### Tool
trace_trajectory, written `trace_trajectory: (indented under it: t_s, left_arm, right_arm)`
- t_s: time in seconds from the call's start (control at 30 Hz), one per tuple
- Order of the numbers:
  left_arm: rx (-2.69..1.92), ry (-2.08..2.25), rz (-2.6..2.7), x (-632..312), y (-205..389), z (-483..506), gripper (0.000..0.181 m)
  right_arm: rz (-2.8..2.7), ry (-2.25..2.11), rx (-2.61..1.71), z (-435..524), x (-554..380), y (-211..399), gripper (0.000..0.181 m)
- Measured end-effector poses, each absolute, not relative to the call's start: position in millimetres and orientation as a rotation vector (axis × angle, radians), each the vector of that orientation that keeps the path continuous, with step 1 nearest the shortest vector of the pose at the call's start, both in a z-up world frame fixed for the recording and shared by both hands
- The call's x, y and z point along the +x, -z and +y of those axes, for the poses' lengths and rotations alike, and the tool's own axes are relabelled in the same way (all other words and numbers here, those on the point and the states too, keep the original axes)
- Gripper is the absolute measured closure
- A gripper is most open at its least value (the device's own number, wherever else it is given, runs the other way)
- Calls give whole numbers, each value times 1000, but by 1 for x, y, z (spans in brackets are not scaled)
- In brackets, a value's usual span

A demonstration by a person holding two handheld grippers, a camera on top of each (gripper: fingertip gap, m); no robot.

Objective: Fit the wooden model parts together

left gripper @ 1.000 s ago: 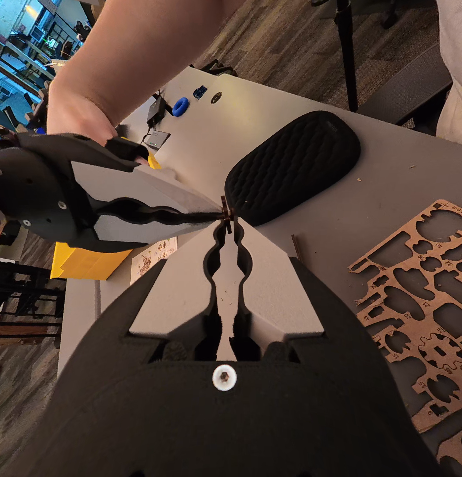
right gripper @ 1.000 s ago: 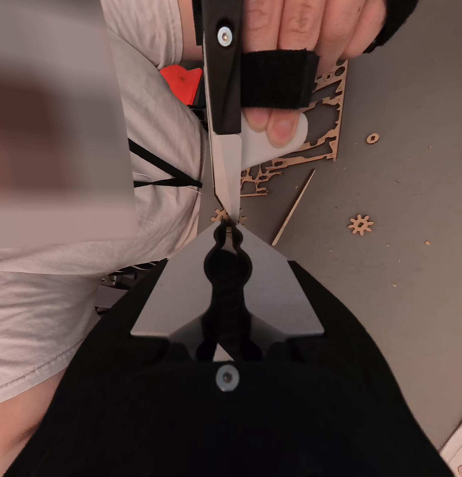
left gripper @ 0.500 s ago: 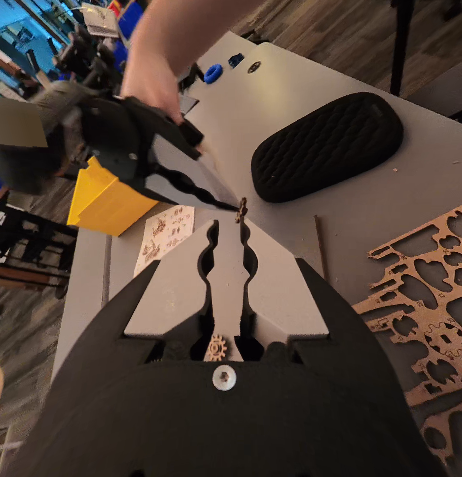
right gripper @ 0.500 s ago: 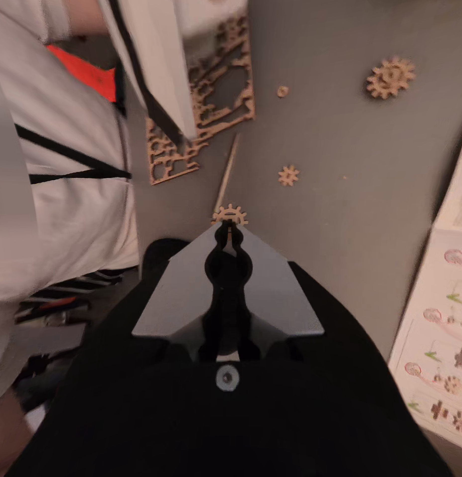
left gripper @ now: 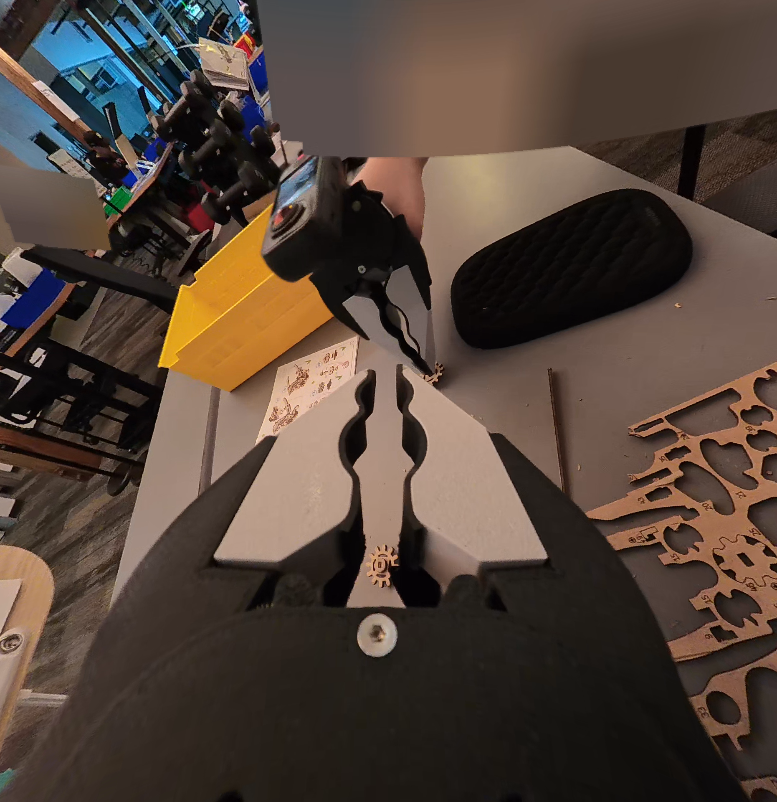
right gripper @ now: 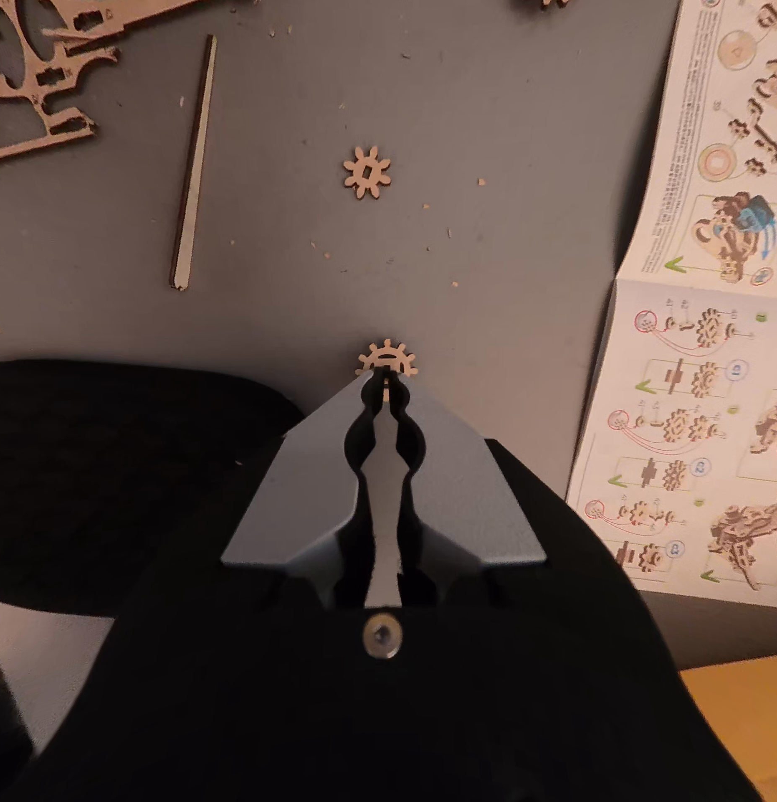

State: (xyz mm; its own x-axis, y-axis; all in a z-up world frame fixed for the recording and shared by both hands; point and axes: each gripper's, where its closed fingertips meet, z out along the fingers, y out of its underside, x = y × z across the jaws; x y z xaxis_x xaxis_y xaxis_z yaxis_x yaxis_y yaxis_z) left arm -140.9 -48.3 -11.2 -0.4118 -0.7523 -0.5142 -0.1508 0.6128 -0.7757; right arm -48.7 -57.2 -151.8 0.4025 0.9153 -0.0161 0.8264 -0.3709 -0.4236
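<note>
The right gripper (right gripper: 385,378) is pinching a small wooden gear (right gripper: 387,358) at its fingertips, just above the grey table (right gripper: 486,217). The left gripper (left gripper: 385,377) is hanging parted and empty. A second gear (right gripper: 367,172) is lying at twelve o'clock, with a wooden stick (right gripper: 192,165) at ten.

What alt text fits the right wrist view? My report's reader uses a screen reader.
The right gripper pinches a small wooden gear at its tips over a grey table. Beyond lie a loose star-shaped gear and a wooden stick; an instruction sheet lies right, a black pad left.
</note>
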Motion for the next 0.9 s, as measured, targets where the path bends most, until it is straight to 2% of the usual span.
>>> trace_trajectory:
  t_s: [0.4, 0.8, 0.87, 0.9]
  left_arm:
    - [-692, 818, 1886, -143, -1, -54, 175]
    - [-677, 818, 1869, -147, -10, -56, 175]
    - [-680, 820, 1869, -147, -10, -56, 175]
    - [-680, 816, 1871, -147, -10, -56, 175]
  right_arm:
    - [-1613, -90, -2188, -58, -51, 153, 181]
    - [-1606, -98, -2266, -59, -50, 153, 179]
    - [-1658, -79, -2326, -59, -49, 152, 161]
    - [-1695, -79, -2352, -62, -48, 152, 162]
